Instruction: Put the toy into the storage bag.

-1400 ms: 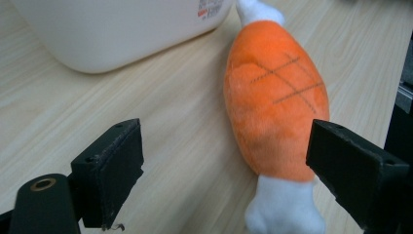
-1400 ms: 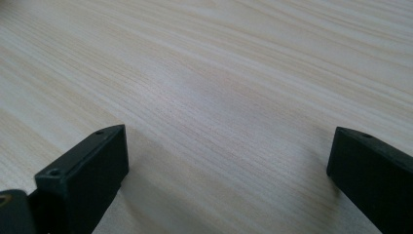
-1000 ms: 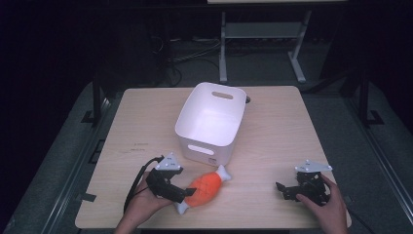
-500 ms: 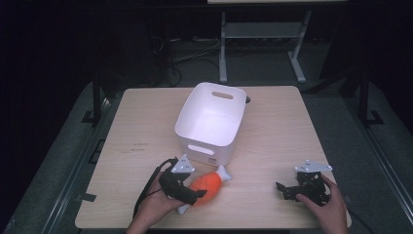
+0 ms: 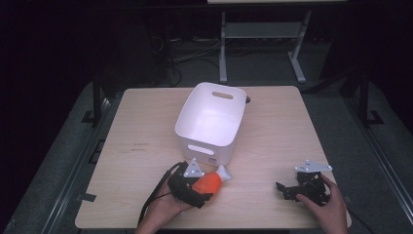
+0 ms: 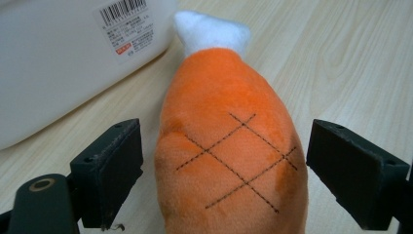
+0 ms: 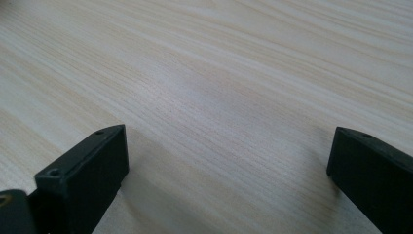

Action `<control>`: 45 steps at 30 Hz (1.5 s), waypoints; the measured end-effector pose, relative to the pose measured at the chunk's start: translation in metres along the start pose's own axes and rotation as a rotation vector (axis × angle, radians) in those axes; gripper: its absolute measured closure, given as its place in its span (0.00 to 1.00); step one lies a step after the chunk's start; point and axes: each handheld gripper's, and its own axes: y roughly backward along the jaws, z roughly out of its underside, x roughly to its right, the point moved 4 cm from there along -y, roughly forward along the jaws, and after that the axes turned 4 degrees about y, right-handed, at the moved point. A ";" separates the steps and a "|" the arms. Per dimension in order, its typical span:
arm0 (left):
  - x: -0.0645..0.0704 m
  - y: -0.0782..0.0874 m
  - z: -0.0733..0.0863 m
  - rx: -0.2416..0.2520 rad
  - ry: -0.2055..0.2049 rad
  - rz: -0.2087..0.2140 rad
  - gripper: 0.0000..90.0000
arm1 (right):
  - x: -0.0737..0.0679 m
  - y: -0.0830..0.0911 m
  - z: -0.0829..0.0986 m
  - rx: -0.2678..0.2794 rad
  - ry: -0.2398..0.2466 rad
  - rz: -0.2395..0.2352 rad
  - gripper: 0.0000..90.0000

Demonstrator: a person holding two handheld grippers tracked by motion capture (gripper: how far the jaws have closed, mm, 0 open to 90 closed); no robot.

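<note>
Closing on the plush drumstick

You are straddling the plush drumstick (image 6: 229,146) with the left gripper (image 6: 234,170), jaws apart; centre it, then clamp beside the white bin (image 5: 210,119).

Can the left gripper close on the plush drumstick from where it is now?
Probably yes. The left gripper is open with the drumstick lying between its jaws, gaps on both sides; nothing stands between.

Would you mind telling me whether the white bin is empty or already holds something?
Empty: the white bin shows only bare floor inside, and the orange plush drumstick lies outside on the table.
</note>
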 end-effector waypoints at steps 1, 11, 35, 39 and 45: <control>0.000 -0.001 0.000 -0.001 -0.001 0.002 0.14 | 0.000 0.000 0.000 0.000 0.000 0.000 0.01; 0.002 -0.007 0.002 -0.013 -0.011 -0.002 0.14 | 0.000 0.000 0.000 0.000 0.000 0.000 0.01; 0.008 -0.025 0.010 -0.076 -0.043 0.008 0.14 | 0.000 0.000 0.000 0.000 0.001 0.000 0.01; 0.007 -0.024 0.011 -0.077 -0.042 0.014 0.14 | 0.000 0.000 0.000 0.000 0.001 0.000 0.01; 0.006 -0.022 0.010 -0.070 -0.044 0.026 0.19 | 0.000 0.000 0.000 0.000 0.000 0.000 0.01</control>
